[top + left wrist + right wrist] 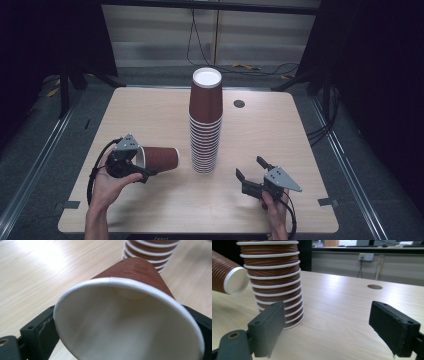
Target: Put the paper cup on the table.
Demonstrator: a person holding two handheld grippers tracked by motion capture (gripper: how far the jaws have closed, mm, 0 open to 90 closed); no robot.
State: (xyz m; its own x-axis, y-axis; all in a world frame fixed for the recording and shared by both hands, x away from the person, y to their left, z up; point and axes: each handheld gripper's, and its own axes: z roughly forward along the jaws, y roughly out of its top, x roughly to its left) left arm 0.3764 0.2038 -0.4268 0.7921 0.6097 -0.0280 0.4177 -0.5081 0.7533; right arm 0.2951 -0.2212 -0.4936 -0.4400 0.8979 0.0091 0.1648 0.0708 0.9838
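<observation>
Up high, I see my left gripper (134,161) holding a brown cup (159,158) on its side, just left of the tall cup stack (205,120) on the bench (150,115). My right gripper (251,175) sits apart on the right. Looking along the left one, its fingers (40,332) pinch the cup's rim. Looking along the right one, its fingers (268,327) are spread wide with nothing between them, near the stack's bottom.

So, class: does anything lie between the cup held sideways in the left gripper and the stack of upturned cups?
Nothing visible does. The left gripper holds the single cup by its rim end, base pointing at the stack, with bare table in the gap between them.
</observation>
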